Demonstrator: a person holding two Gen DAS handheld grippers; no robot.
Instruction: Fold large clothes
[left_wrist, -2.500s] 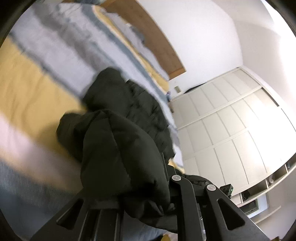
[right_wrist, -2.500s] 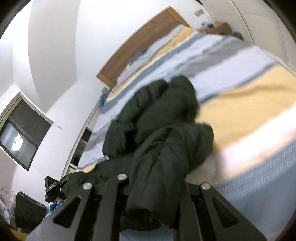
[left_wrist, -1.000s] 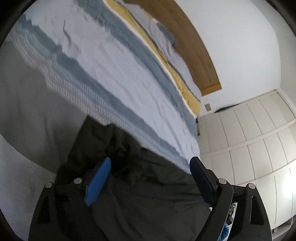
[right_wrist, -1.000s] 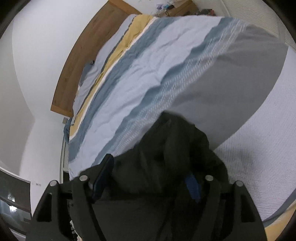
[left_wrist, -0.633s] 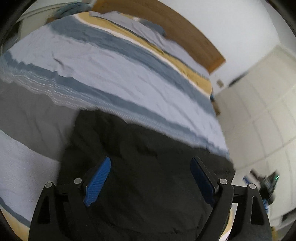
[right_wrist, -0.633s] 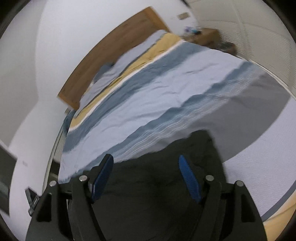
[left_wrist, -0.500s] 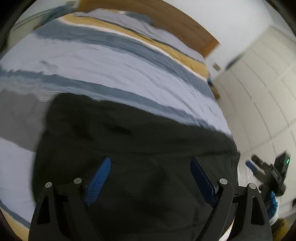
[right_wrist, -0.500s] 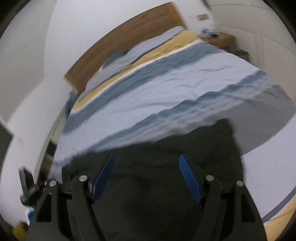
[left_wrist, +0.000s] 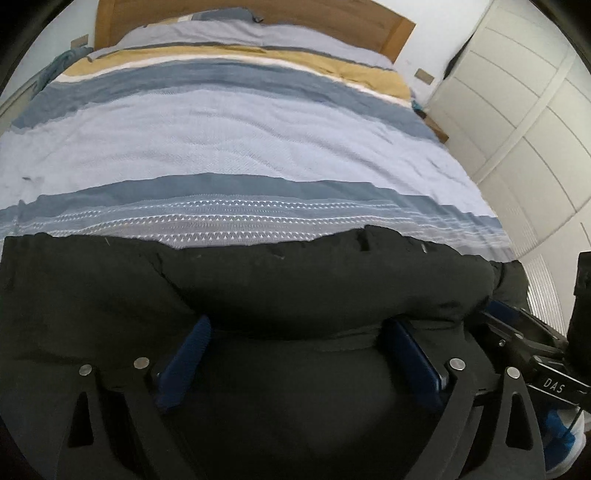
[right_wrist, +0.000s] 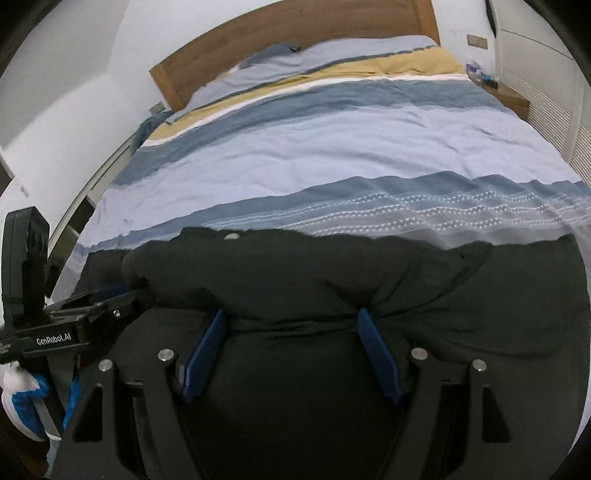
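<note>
Left wrist view is showing the left tool (left_wrist: 295, 352) standing wide over the dark padded jacket (left_wrist: 258, 280), which is lying across the near end of the bed (left_wrist: 240, 147) on the striped cover. Its jaws have just been opening further; a puffy fold of the jacket is bulging between the blue pads (left_wrist: 184, 356), but they are not pressing on it. In the right wrist view, the right tool (right_wrist: 291, 349) is sitting partly open over the same fold, its pads just beside the fabric; I cannot tell whether they are touching it.

The step in hand appears to be letting go after laying the jacket down. The next move probably calls for finding an edge or sleeve to fold inward, with both tools gripping thick, springy padding.

No containers are showing in either view.
</note>
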